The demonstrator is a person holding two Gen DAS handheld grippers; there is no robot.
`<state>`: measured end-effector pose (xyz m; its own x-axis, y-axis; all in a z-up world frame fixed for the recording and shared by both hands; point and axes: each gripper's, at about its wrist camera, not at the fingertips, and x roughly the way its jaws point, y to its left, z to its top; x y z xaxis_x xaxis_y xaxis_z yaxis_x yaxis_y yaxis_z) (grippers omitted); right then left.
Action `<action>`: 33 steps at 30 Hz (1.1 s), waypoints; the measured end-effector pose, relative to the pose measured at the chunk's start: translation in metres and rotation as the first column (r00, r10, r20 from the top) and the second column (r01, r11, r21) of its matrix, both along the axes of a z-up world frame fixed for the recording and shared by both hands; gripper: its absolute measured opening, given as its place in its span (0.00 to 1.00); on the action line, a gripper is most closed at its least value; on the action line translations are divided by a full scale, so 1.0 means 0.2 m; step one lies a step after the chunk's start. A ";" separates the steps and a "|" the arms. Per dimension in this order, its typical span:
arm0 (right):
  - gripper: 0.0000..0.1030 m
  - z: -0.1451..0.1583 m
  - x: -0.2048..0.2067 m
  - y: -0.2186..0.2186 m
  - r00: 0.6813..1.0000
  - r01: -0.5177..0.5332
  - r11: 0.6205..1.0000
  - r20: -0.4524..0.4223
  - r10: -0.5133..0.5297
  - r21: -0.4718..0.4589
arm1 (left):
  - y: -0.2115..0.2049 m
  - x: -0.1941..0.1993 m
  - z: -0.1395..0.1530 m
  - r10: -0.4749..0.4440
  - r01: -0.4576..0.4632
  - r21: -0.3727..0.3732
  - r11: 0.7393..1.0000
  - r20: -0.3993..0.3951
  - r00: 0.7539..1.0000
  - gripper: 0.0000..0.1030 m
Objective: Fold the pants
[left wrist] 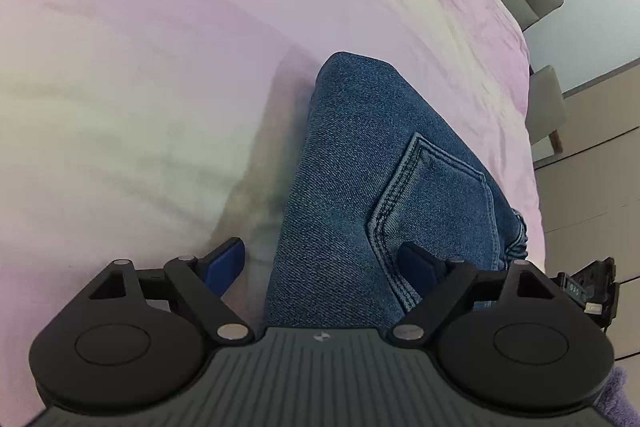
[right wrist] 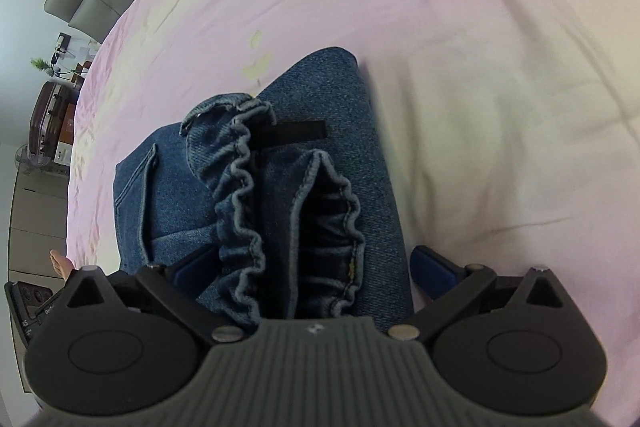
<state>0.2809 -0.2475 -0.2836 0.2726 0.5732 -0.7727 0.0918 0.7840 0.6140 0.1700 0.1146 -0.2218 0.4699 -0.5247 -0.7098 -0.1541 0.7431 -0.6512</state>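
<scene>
Folded blue jeans lie on the pink bedsheet of the bed. The left tongs and right tongs each stand wide apart, straddling the denim's near end without clamping it; the elastic waistband lies bunched on top

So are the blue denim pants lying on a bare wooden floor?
No, the blue denim pants lie on a pale pink bedsheet.

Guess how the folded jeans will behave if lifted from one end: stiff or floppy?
Probably floppy: the jeans are soft denim and already drape and bunch at the ruffled elastic waistband. The fold would likely fall open. Slipping seems unlikely, given the coarse weave on the pink bedsheet.
</scene>
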 end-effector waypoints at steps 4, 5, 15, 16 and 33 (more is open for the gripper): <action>0.93 -0.01 0.03 0.04 0.999 -0.021 1.000 0.025 0.021 -0.008 | -0.02 0.04 -0.03 0.000 0.000 -0.017 1.000 0.007 1.000 1.00; 0.91 0.00 0.08 0.08 0.999 -0.024 1.000 0.033 0.025 -0.014 | -0.03 0.05 -0.02 -0.004 0.004 -0.020 1.000 0.010 1.000 0.96; 0.68 0.16 0.03 0.13 0.997 -0.041 0.997 0.061 0.044 -0.063 | -0.05 -0.01 0.07 0.029 -0.028 -0.013 1.000 0.028 0.999 0.53; 0.62 0.19 0.02 0.12 0.997 -0.038 0.997 0.069 0.042 -0.068 | -0.05 -0.02 0.08 0.034 -0.033 -0.015 0.999 0.031 0.999 0.49; 0.54 0.61 -0.09 0.40 0.972 -0.139 0.990 0.191 0.134 0.015 | 0.25 -0.18 0.51 0.099 -0.106 0.030 0.994 0.175 0.980 0.43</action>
<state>0.2629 -0.1675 -0.1613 0.3302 0.6356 -0.6978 -0.1351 0.7635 0.6315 0.1340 0.1647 -0.1199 0.6374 -0.4406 -0.6321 -0.1185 0.7546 -0.6454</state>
